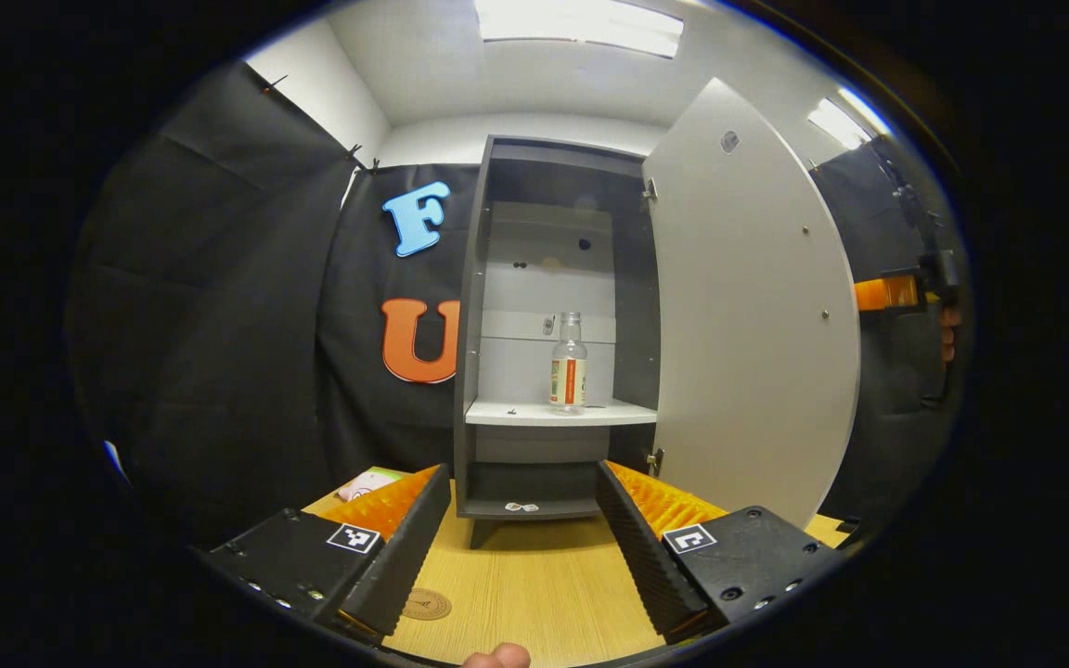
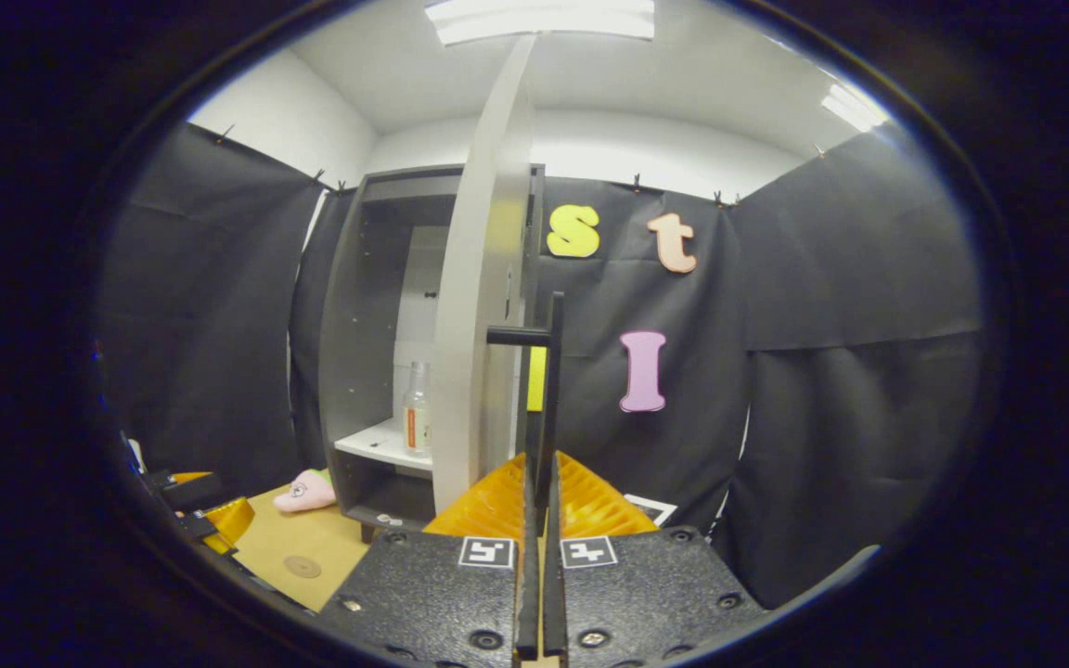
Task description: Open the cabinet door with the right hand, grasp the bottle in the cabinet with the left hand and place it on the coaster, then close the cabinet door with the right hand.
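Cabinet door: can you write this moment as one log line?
door: open | bottle: on shelf | left gripper: open | right gripper: shut on handle

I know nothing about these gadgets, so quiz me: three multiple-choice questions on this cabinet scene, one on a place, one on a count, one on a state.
1. Where does the bottle stand?
A. on the coaster
B. on the cabinet shelf
C. on the floor

2. How many bottles are in the cabinet?
A. one
B. two
C. three

3. How is the cabinet door?
A. shut
B. swung open
C. taken off

Answers: 1 B, it stands upright on the shelf, while the coaster lies bare on the table. 2 A, a single bottle shows inside. 3 B, the door hangs open on its hinges, with the right gripper closed on its handle.
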`<state>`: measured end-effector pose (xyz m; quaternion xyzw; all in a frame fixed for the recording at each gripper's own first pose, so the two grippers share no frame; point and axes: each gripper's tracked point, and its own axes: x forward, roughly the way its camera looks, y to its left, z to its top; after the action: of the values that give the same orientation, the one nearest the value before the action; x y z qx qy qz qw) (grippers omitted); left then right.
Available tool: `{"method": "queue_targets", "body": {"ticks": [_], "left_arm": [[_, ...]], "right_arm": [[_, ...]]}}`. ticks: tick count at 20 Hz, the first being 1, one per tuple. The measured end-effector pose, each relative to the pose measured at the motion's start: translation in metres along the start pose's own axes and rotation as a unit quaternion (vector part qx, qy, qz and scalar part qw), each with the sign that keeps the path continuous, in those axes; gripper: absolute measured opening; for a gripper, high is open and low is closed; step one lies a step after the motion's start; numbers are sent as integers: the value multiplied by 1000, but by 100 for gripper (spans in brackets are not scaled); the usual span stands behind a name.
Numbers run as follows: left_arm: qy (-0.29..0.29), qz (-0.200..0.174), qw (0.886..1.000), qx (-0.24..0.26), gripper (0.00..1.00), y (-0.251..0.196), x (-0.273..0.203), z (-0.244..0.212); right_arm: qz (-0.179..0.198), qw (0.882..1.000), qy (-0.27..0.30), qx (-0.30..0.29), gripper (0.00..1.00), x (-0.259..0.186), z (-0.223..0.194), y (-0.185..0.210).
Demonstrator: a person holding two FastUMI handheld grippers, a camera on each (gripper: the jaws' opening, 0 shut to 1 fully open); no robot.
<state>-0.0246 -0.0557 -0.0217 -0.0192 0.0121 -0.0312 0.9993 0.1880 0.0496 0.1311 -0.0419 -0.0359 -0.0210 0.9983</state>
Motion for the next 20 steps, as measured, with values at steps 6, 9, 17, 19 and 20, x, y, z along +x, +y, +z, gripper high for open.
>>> {"method": "queue_targets", "body": {"ticks": [6,9,17,19,20], "left_arm": [[-9,-2,1000,-4,95,-1,2,7],[-11,-8,1000,-5,95,-2,4,10],[-1,-23,1000,9,95,-13,10,27],[-3,-19,1000,13,95,-13,10,29],[-3,-15,1000,15,95,-12,10,29]], "right_arm": [[29,1000,-8,-3,4,-17,-13,-5],[-1,999,2,-44,4,-37,-33,-27],[25,999,-14,18,7,-41,-51,-22],[31,999,-5,23,29,-39,-61,-26],[26,999,-2,18,46,-40,-64,-33]]}}
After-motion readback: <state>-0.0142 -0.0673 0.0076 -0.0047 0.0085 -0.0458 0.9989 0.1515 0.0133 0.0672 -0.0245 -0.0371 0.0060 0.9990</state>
